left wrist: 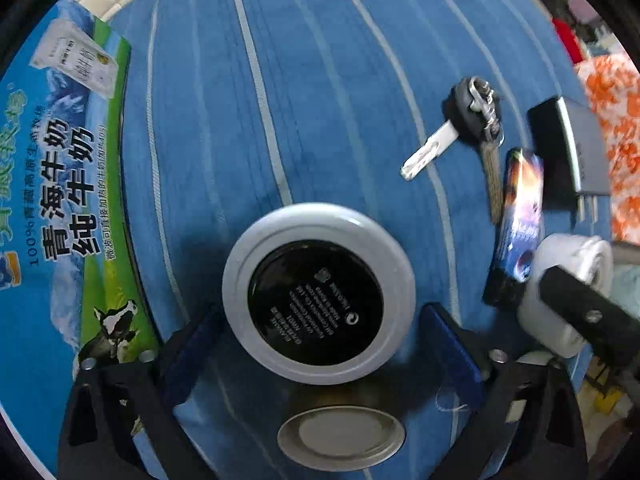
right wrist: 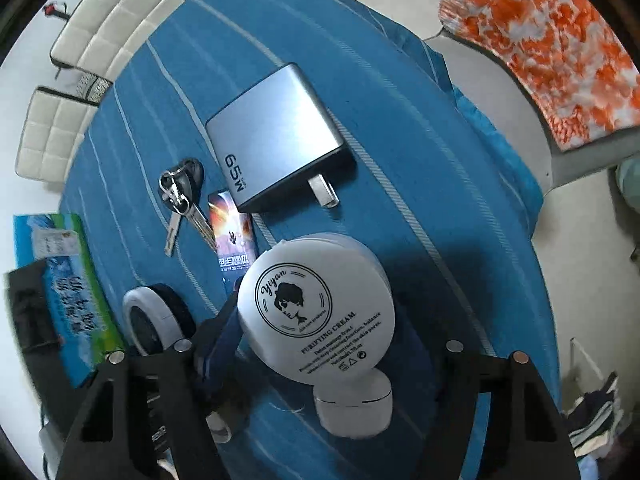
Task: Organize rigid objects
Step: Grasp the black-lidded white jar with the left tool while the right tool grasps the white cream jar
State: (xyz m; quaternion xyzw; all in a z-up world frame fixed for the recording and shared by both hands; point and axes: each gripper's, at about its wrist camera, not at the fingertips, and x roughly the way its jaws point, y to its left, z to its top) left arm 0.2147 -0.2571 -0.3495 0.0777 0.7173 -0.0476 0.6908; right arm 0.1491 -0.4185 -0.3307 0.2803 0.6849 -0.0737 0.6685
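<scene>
A round white jar with a black label (left wrist: 318, 294) lies on the blue striped cloth between the blue fingers of my open left gripper (left wrist: 316, 344); it also shows in the right wrist view (right wrist: 154, 318). A white cream tube (right wrist: 316, 312) sits between the fingers of my right gripper (right wrist: 320, 344), whose jaws stand wide and seem clear of it. A bunch of keys (left wrist: 468, 128), a small dark printed box (left wrist: 518, 224) and a grey 65W charger (right wrist: 276, 136) lie further out on the cloth.
A blue and green milk carton box (left wrist: 60, 200) lies at the cloth's left edge. An orange and white patterned cloth (right wrist: 540, 40) covers something at the right. White quilted cushions (right wrist: 96, 32) stand at the back left.
</scene>
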